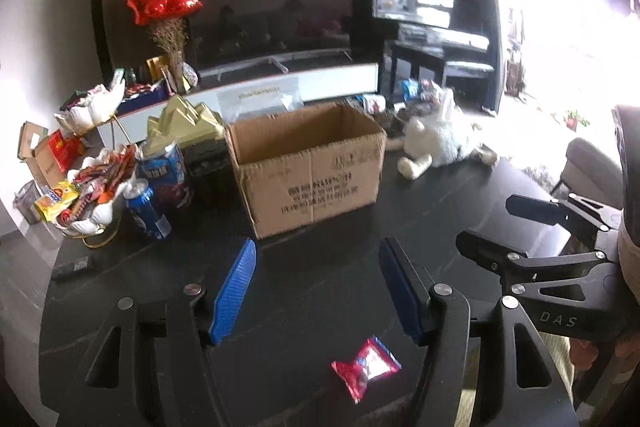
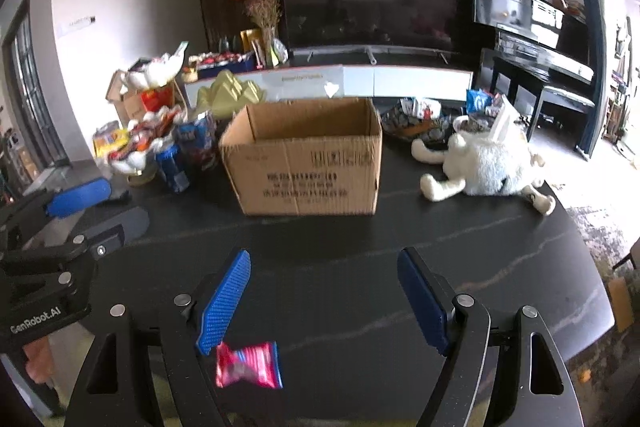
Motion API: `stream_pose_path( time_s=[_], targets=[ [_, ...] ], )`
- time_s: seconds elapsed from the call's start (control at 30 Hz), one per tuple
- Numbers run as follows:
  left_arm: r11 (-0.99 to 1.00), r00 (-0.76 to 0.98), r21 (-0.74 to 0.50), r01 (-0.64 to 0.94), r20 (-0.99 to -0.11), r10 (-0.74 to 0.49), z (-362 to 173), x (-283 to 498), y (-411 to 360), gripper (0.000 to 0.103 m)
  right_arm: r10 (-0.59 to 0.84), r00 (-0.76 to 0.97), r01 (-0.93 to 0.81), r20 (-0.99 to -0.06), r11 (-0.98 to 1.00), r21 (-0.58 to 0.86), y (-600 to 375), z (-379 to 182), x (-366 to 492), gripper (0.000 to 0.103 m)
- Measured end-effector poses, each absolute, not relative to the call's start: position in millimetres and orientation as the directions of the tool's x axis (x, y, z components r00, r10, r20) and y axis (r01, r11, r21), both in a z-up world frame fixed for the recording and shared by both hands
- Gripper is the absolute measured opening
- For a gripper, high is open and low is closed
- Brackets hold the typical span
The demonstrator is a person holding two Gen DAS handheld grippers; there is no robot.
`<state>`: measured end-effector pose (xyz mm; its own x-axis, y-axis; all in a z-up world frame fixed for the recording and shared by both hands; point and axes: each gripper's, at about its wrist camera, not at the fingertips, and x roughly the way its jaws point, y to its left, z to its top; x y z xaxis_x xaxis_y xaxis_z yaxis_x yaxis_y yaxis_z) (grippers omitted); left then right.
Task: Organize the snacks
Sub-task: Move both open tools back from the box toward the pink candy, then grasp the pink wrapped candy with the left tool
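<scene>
Both jaws spread, nothing between them. Left gripper [image 1: 316, 291], right gripper [image 2: 324, 299] side by side above dark surface [image 2: 460, 247]. Red snack packet [image 1: 365, 367] lies flat at near edge; cardboard box [image 1: 308, 167] beyond, open. Risks: grippers collide reaching same packet; thin foil slips from pads, slides off edge.

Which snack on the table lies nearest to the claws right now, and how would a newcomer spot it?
Start at the open cardboard box in the middle of the dark table. Come toward the near edge from it, to the bare stretch in front of the two claws. There lies a small red and pink snack packet, alone and flat, far from the heaped snacks and blue cans left of the box.
</scene>
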<state>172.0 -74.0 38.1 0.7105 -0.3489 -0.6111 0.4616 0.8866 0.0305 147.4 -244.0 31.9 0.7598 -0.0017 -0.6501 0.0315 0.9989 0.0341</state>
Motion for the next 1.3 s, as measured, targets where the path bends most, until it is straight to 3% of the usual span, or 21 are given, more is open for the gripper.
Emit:
stream_pose_path(
  time_s=[0.3, 0.87, 1.3],
  targets=[
    [0.853, 0.644, 0.040, 0.520, -0.674, -0.362, -2, 153, -83, 0.063, -0.002, 0.699, 0.050, -0.715, 0.998, 0.046, -250, -4, 132, 0.077],
    [0.839, 0.444, -0.098, 0.536, -0.812, -0.378, -88, 151, -88, 0.063, 0.045, 0.539, 0.056, -0.841, 0.994, 0.089, -249, -82, 122, 0.077],
    [0.853, 0.386, -0.173, 0.493, -0.835, -0.392, -127, 168, -92, 0.062, 0.072, 0.462, 0.062, -0.884, 0.992, 0.113, -252, -121, 132, 0.077]
  ],
)
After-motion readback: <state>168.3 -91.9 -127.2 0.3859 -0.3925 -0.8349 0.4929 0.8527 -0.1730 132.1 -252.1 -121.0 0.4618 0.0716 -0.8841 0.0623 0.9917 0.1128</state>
